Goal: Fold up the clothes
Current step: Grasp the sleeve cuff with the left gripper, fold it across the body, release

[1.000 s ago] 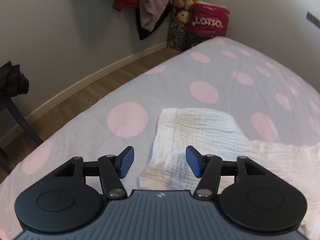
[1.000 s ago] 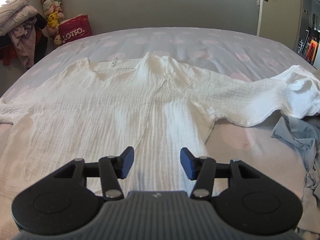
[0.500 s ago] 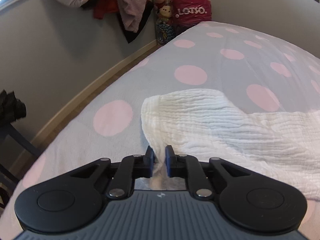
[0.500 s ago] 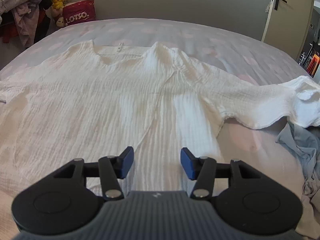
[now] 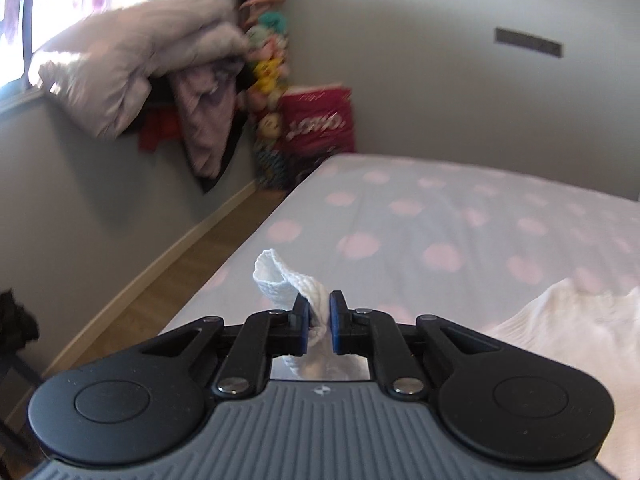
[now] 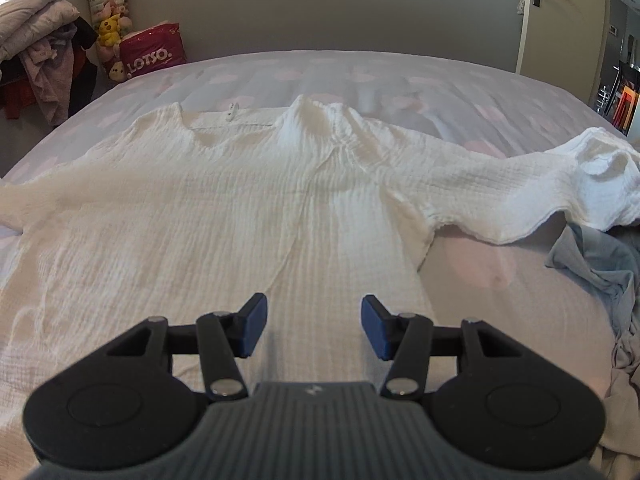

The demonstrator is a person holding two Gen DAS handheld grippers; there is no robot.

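Observation:
A white crinkled top [image 6: 248, 208] lies spread flat on the dotted bedspread [image 6: 360, 80], neckline away from me, its right sleeve [image 6: 560, 184] bunched at the far right. In the left wrist view my left gripper [image 5: 319, 320] is shut on the cuff of the left sleeve [image 5: 280, 280], which sticks up between the blue pads, lifted off the bed. More of the white top [image 5: 572, 320] shows at the lower right there. My right gripper [image 6: 314, 326] hovers open over the top's lower middle, with nothing between its fingers.
A grey-blue garment [image 6: 600, 272] is heaped at the bed's right edge. Left of the bed are wooden floor [image 5: 160, 292], a pile of clothes and bedding [image 5: 132, 80], stacked plush toys [image 5: 268, 60] and a red bag [image 5: 318, 120]. A door [image 6: 560, 20] stands at the far right.
My left gripper closed on the sleeve cuff, then rose and tilted up with it. The right gripper stayed open in about the same spot.

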